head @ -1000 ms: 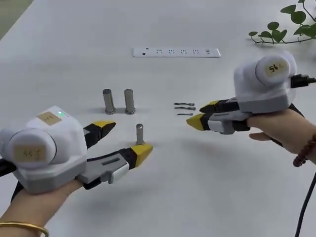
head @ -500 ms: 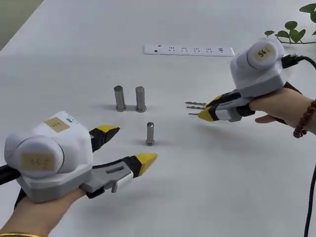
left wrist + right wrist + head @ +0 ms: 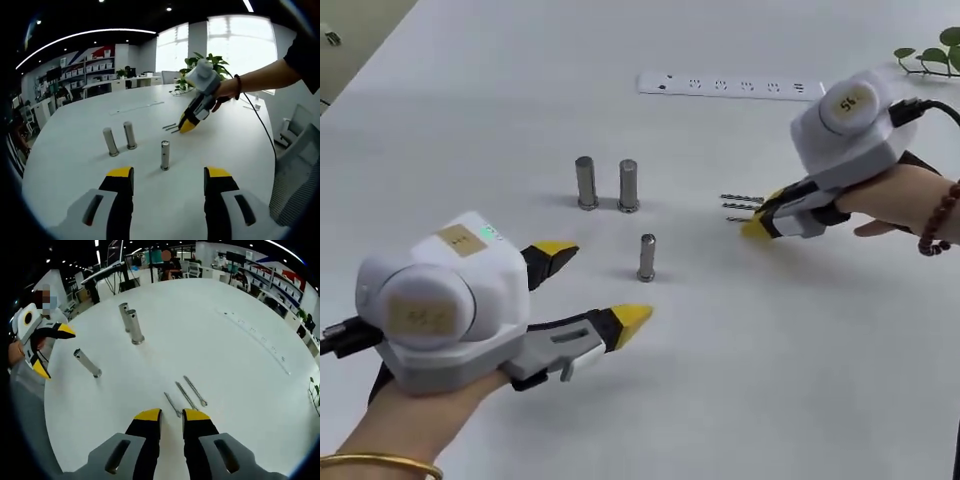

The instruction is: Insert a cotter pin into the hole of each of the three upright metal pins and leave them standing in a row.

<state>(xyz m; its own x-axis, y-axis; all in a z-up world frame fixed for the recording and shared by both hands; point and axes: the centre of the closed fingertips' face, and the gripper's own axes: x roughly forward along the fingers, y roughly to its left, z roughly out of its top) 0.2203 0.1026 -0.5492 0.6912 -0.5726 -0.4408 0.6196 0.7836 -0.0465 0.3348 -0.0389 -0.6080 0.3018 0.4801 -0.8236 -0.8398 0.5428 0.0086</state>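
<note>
Bearing 3 pins [image 3: 628, 186], white table [image 3: 750, 380], office [image 3: 95, 62]

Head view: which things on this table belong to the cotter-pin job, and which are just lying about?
Job:
- three upright metal pins, two of them side by side farther back
- three cotter pins lying flat at the right gripper tips
- left gripper, jaws open toward the nearest pin

Lying about:
- power strip at the far side
- plant leaves at the far right

A wide white table [image 3: 770, 380] stands in an office with bright windows [image 3: 235, 32], stocked shelves [image 3: 97, 65], a curved ceiling light strip [image 3: 85, 36] and a green leafy plant [image 3: 207, 62].
</note>
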